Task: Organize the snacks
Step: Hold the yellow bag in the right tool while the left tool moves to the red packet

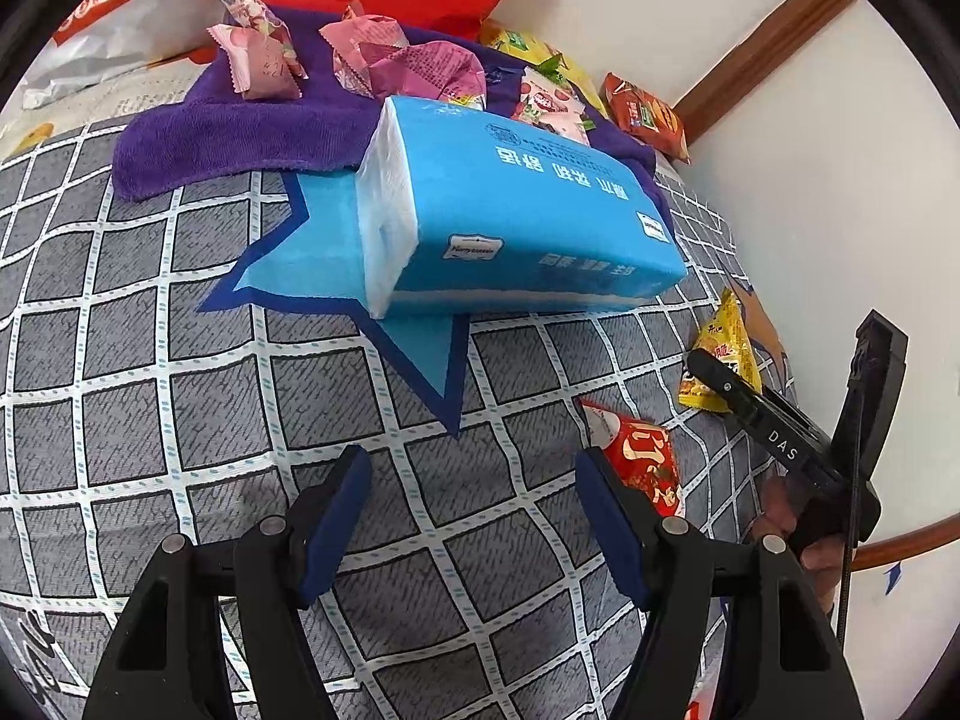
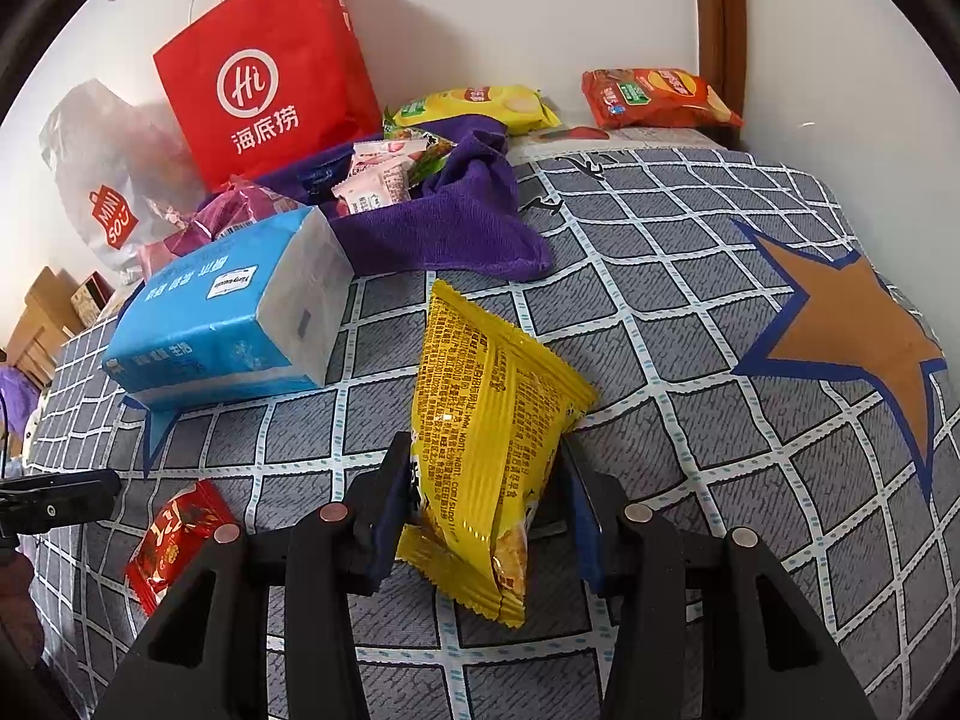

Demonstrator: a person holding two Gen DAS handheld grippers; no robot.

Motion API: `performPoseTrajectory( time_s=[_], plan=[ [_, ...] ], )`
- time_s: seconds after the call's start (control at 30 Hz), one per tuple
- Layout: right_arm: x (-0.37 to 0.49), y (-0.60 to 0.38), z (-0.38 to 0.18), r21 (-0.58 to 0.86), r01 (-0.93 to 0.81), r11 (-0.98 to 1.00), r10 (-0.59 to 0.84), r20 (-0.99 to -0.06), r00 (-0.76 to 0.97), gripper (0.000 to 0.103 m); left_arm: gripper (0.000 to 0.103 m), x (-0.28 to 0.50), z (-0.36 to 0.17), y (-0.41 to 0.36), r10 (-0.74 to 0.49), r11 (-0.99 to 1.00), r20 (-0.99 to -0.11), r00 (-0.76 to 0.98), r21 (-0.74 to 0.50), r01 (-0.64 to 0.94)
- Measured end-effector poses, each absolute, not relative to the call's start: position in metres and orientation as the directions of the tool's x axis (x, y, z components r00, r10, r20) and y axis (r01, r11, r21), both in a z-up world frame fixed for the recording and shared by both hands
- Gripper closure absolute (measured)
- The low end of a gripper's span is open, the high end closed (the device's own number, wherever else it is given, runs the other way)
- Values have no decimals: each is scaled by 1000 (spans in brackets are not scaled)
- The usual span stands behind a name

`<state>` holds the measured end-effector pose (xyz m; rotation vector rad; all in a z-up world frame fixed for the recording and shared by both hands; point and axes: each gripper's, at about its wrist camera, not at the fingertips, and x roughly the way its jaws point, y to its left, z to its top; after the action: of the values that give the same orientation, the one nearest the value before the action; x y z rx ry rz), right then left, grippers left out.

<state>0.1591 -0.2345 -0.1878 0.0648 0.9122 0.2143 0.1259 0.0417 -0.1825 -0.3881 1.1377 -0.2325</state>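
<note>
- Right gripper (image 2: pixel 489 516): fingers closed on the yellow foil snack packet w/ dense printed text (image 2: pixel 480 420), pinched near its lower end; packet stands tilted above the bed w/ grey grid-pattern sheet (image 2: pixel 690 312).
- Left gripper (image 1: pixel 474 516): fingers about half open, nothing between them, hovering over bare sheet.
- Small red foil snack packet w/ gold print (image 1: pixel 642 456) lies flat on the sheet just beside the left gripper's right finger; in the right wrist view it sits towards the bed's near-left part.
- Blue plastic-wrapped tissue pack (image 1: pixel 510 210) lies mid-bed on a blue star printed on the sheet (image 1: pixel 336 276).
- Crumpled purple towel (image 1: pixel 198 144) behind the tissue pack, towards the bed's far edge; pink-wrapped snack packets (image 1: pixel 264 60) lie on it.
- Yellow crisp bag (image 2: pixel 480 105) & orange-red crisp bag (image 2: pixel 657 97) at the far edge near the wall, orange-red one by the far-right corner.
- Red paper carrier bag w/ white logo (image 2: pixel 264 78) upright against the wall at the far edge; clear plastic shopping bag w/ red tag (image 2: pixel 114 180) to its left.
- Brown star print (image 2: pixel 852 324) near the bed's right edge.
</note>
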Motion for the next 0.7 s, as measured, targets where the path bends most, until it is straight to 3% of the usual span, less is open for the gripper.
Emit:
performPoseTrajectory(
  time_s=[0.7],
  plan=[
    [161,-244,-188,229,-153,961,275,-760,589,57,33,134,-185,6,-436,889,-825,361,-457,29]
  ],
)
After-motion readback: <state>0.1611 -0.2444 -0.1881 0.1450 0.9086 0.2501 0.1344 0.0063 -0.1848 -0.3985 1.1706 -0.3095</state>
